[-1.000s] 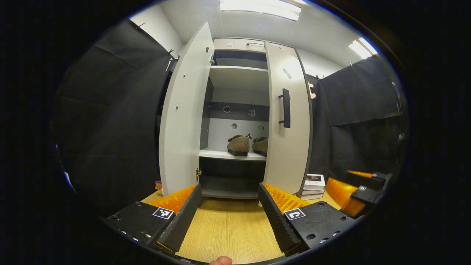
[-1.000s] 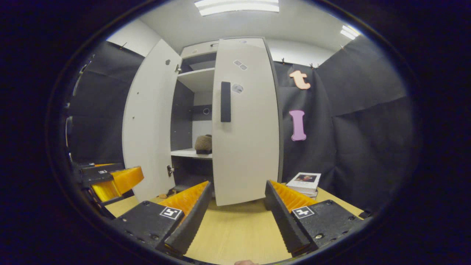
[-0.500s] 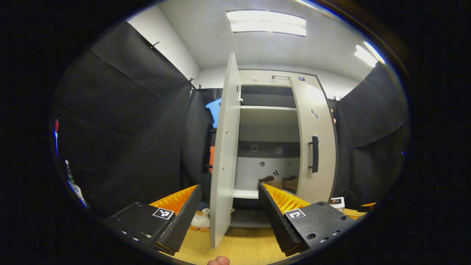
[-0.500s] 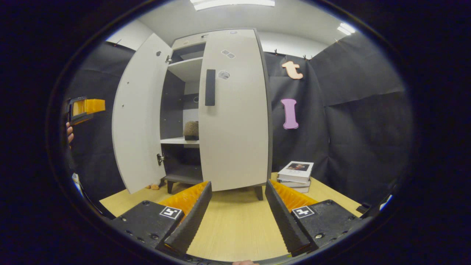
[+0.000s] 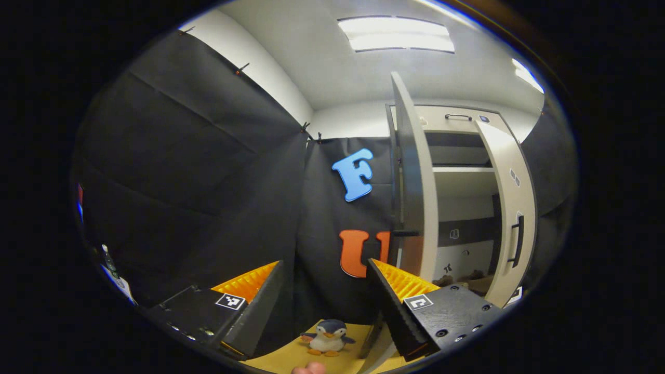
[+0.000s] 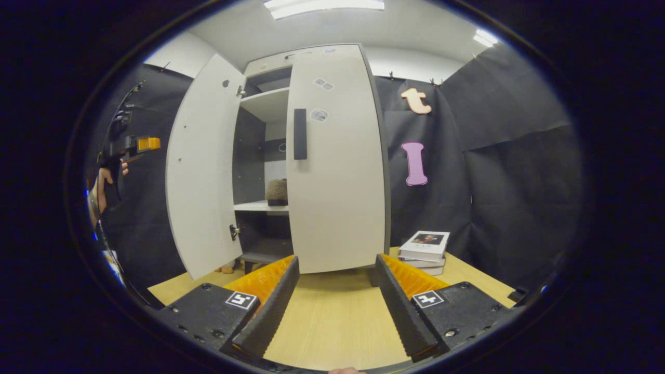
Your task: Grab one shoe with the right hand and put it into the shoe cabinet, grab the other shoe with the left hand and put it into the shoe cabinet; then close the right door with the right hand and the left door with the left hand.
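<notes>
both tongs gape empty (left door open, right door shut).

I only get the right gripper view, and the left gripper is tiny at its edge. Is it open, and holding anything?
Observer: The left gripper is open, with nothing between its fingers.
Operator: Which side of the left door does it face?
Observer: The outer side of the left door; its dark handle sticks out just above one finger.
Operator: Anything on the table there?
Observer: A penguin toy stands on the table below the gripper.
</notes>
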`<control>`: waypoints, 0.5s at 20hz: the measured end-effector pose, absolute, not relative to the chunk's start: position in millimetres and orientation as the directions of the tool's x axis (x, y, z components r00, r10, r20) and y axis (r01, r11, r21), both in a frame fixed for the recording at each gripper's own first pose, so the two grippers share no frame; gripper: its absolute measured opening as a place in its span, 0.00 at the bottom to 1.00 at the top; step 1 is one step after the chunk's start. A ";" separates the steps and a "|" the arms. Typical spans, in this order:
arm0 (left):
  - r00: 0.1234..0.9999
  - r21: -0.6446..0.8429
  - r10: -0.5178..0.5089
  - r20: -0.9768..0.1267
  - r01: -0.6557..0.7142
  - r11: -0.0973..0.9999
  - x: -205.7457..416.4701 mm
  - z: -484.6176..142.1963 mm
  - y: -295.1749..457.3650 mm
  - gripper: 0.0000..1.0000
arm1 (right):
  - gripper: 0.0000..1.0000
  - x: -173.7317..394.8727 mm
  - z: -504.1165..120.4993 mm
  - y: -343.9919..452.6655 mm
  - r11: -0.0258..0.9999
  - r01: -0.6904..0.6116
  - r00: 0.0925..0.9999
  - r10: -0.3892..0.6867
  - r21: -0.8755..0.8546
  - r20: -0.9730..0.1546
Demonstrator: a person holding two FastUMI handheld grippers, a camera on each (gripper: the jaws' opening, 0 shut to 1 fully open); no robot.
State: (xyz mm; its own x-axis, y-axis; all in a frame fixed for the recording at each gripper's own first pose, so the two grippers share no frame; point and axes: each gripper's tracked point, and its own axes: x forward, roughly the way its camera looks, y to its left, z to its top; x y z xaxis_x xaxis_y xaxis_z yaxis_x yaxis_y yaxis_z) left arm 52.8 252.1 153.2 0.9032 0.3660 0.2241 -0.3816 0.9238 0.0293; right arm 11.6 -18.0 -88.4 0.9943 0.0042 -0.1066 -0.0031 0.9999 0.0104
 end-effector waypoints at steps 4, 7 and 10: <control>0.914 -0.003 0.369 0.168 -0.374 0.928 78.5 138.7 269.0 0.95 | 0.94 11.4 -79.5 -25.6 1.000 0.018 0.996 -0.017 0.012 -0.086; 0.919 -0.016 0.357 0.169 -0.360 0.933 78.4 136.0 266.0 0.94 | 0.94 13.7 -76.3 -31.2 1.000 0.029 0.996 -0.029 -0.002 -0.083; 0.923 -0.020 0.347 0.165 -0.349 0.937 81.3 133.9 259.6 0.94 | 0.94 16.4 -72.4 -31.6 1.000 0.029 0.996 -0.029 -0.003 -0.080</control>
State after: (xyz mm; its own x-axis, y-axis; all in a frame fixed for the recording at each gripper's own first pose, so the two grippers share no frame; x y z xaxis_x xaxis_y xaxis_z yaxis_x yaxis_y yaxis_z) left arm 81.3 259.6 133.9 0.9232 0.3472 0.1648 -0.3488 0.9370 -0.0203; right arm 16.4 -31.6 -72.4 0.9964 -0.0290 -0.0795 0.0289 0.9996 -0.0033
